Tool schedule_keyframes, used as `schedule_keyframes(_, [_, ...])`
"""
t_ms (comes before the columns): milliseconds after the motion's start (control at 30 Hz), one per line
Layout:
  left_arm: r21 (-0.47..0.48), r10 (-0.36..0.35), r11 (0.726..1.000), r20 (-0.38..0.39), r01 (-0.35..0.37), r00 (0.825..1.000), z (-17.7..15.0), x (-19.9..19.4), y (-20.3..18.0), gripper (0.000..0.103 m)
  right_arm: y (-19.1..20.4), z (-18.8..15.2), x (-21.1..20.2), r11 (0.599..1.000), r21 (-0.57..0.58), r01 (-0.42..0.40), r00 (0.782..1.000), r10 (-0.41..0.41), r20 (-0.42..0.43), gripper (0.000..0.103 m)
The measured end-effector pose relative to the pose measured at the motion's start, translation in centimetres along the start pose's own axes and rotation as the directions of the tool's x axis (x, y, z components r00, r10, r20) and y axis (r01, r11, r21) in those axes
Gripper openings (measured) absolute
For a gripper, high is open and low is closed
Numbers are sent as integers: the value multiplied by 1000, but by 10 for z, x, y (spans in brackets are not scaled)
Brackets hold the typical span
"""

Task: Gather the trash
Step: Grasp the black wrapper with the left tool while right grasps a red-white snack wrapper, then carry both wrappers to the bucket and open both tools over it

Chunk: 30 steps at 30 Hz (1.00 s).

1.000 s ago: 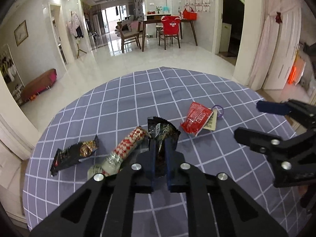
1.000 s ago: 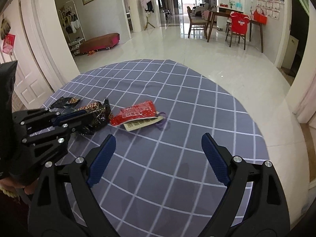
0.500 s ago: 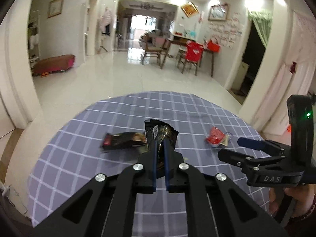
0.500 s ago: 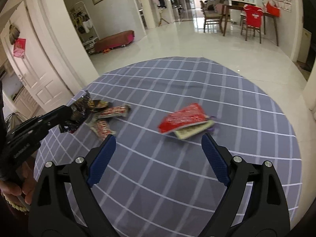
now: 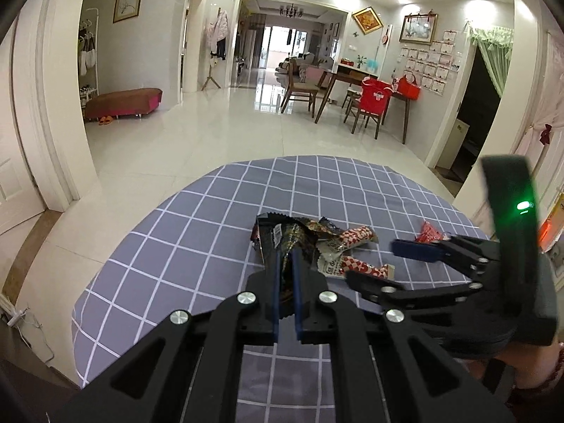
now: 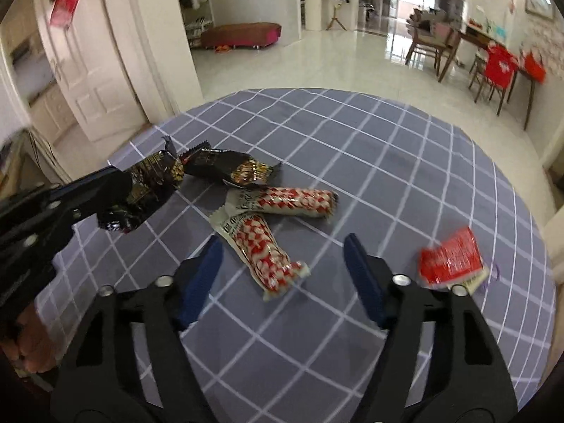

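Note:
My left gripper [image 5: 287, 264] is shut on a black snack wrapper [image 5: 287, 238], held above the round table; it also shows in the right wrist view [image 6: 148, 190]. My right gripper [image 6: 282, 264] is open and empty, just above a red-and-white checked wrapper [image 6: 261, 246]. A second checked wrapper [image 6: 296, 201] and another black wrapper [image 6: 225, 165] lie beyond it. A red packet [image 6: 451, 257] lies to the right, on a pale card.
The table wears a grey-blue checked cloth [image 6: 387, 162]. Its edge drops to a white tiled floor [image 5: 218, 137]. A white door [image 6: 88, 70] stands to the left, a dining set [image 5: 352, 95] far behind.
My left gripper has carried the black wrapper up and left. My right gripper has swung left from the red packet to above the checked wrappers.

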State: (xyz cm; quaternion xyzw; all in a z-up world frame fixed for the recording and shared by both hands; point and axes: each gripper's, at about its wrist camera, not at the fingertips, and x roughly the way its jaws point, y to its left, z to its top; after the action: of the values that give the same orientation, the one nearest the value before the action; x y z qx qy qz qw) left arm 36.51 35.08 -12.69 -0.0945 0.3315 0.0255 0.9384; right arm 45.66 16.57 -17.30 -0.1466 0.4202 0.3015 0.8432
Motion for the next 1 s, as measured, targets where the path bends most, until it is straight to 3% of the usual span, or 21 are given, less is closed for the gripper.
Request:
schedule_keyframes(67, [-4,-9,1000,-9,9,1000,-1,-1,-2,6,2,-2,0,1000,-28,-5,1000,5,-6,44])
schedule_keyframes(100, [-2,-13,1000,-10,13,1000,-1,-1,-2,6,1,-3,-3,1000,-26,-2,1000,1,-13,30])
schedule_keyframes(133, [0,-16,1000,-10,16,1000,-2,-2,-4,6,0,-5,-7,1000,-24,-12,1000,12,-20,24])
schedule_keyframes(300, [21,-31,999,2,31,1000,-5,-17,-20,6,-16,-25,-30,999,23,-43,999,43,-11,21])
schedule_keyframes(467, [59,-57,997,21,55,998,-9,-38,-49,6,-41,-49,-64,978,138,-154,988,152,21,21])
schedule_keyframes(667, [115,-86,990,32,81,996,-16,-60,-92,6,-58,-83,-114,969,185,-165,984,150,91,21])
schedule_keyframes(1000, [203,-202,959,-4,198,979,-44,-81,-185,6,-114,-153,-187,935,317,-158,974,94,208,21])
